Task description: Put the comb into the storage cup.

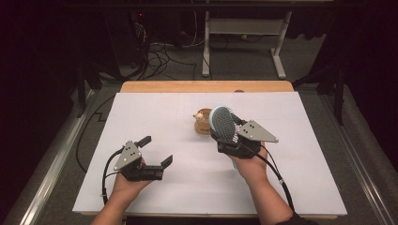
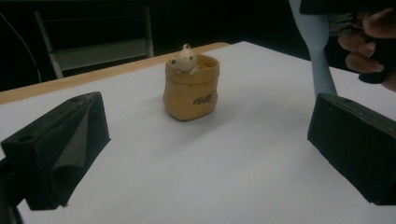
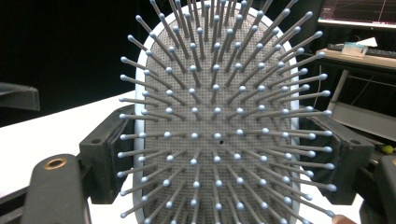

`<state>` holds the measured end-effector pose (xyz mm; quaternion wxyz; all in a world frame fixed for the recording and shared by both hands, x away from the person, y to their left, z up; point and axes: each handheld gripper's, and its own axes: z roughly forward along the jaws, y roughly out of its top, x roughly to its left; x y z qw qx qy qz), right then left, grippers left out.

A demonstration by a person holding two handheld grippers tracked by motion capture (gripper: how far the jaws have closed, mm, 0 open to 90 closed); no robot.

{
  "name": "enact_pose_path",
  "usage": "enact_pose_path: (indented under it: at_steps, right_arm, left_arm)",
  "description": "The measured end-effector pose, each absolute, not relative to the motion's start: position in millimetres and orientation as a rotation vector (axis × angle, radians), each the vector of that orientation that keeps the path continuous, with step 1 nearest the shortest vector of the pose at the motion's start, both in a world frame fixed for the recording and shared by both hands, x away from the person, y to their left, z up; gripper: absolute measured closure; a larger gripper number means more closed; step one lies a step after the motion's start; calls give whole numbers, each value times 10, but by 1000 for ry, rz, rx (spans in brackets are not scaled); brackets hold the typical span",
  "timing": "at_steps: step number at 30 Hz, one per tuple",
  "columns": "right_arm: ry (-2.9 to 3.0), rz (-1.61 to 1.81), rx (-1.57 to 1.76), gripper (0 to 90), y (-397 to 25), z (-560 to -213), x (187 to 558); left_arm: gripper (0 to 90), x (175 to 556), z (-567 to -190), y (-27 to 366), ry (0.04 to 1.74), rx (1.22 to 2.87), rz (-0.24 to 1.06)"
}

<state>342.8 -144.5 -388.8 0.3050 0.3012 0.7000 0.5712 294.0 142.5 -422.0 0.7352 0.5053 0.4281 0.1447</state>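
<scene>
My right gripper (image 1: 225, 137) is shut on a light blue hairbrush (image 1: 222, 123), its jaws pressing the two sides of the head. The bristled pad (image 3: 217, 126) faces the right gripper view's camera. In the left gripper view the brush handle (image 2: 318, 56) hangs down toward the table beside the person's hand (image 2: 369, 42). A small yellow pot (image 1: 202, 123) with a little figure at its rim stands just left of the brush, also mid-frame as the pot (image 2: 191, 88). My left gripper (image 1: 157, 150) rests open on the near left, jaws wide apart around bare table (image 2: 205, 154).
A white sheet (image 1: 155, 108) covers the wooden table (image 1: 206, 86). Beyond the far edge lie floor cables (image 1: 157, 56) and a white desk frame (image 1: 244, 28). A monitor and a desk (image 3: 359, 46) show at the right in the right gripper view.
</scene>
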Motion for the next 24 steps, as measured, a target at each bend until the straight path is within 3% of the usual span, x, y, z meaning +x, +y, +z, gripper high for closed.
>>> enact_pose_path:
  at_steps: [24]
  right_arm:
    - [1865, 1524, 730, 206, -1215, -3943, 3373]
  left_arm:
    - [4, 3050, -3810, 928, 874, 1119, 245]
